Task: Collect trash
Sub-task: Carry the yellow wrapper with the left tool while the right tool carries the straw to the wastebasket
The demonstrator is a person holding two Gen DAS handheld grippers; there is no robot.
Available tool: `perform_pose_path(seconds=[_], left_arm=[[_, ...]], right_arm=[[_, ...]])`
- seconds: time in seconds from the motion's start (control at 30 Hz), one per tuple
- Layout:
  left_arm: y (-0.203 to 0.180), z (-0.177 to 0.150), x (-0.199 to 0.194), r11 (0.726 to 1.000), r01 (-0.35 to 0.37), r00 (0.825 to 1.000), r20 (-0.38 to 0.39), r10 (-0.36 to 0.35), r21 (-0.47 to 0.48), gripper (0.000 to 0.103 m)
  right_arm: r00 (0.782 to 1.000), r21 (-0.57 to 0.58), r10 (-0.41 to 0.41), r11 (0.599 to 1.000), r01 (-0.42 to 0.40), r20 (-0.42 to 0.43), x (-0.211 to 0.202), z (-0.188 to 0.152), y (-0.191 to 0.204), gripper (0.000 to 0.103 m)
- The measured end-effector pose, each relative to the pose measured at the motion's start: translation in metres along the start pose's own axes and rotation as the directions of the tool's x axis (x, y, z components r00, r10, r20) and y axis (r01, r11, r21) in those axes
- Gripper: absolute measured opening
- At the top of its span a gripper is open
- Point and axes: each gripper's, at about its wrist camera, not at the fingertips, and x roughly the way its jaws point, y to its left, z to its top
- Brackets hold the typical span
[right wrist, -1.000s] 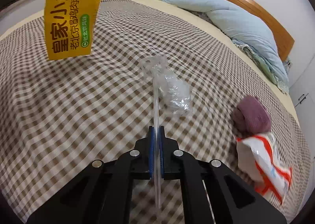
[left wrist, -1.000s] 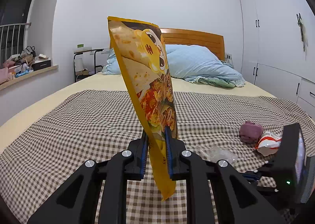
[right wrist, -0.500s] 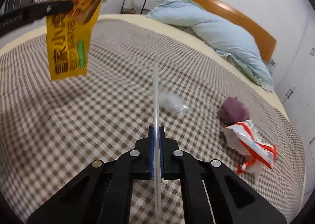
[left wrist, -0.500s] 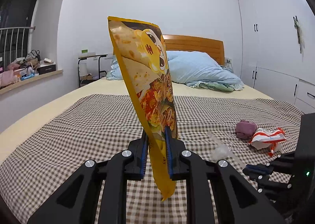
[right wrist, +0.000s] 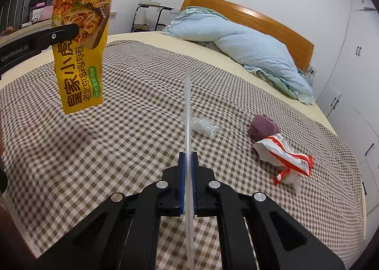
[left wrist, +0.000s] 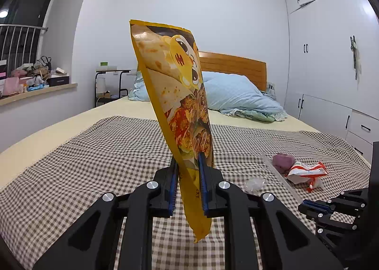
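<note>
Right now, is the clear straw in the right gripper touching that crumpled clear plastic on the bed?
Apart. The left wrist view shows the straw held above the checked cloth, with cloth between it and the crumpled plastic.

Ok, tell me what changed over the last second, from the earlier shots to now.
Both grippers lifted and drew back from the bed. The right gripper carried the clear straw up and away from the crumpled clear plastic, which stayed on the checked blanket. Nothing was grabbed or released: the left gripper still clamps the yellow snack bag. The red-and-white wrapper and purple cloth lie unmoved.
</note>
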Motion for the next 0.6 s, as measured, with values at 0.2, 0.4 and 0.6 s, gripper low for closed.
perform_pose_path(seconds=[0.2, 0.4, 0.6], left_arm=[[-0.004, -0.005, -0.022, 0.999, 0.018, 1.000, 0.017, -0.019, 0.029, 0.014], [-0.006, -0.012, -0.036, 0.998, 0.027, 0.999, 0.022, -0.028, 0.057, 0.014], [-0.003, -0.017, -0.047, 0.997, 0.022, 0.999, 0.022, -0.024, 0.072, 0.014]], right_arm=[[1.000, 0.019, -0.018, 1.000, 0.017, 0.016, -0.023, -0.011, 0.006, 0.005], [0.999, 0.040, -0.041, 0.998, 0.040, 0.022, -0.038, -0.015, 0.008, 0.005], [0.996, 0.075, -0.078, 0.994, 0.075, 0.051, -0.061, -0.019, 0.010, 0.005]])
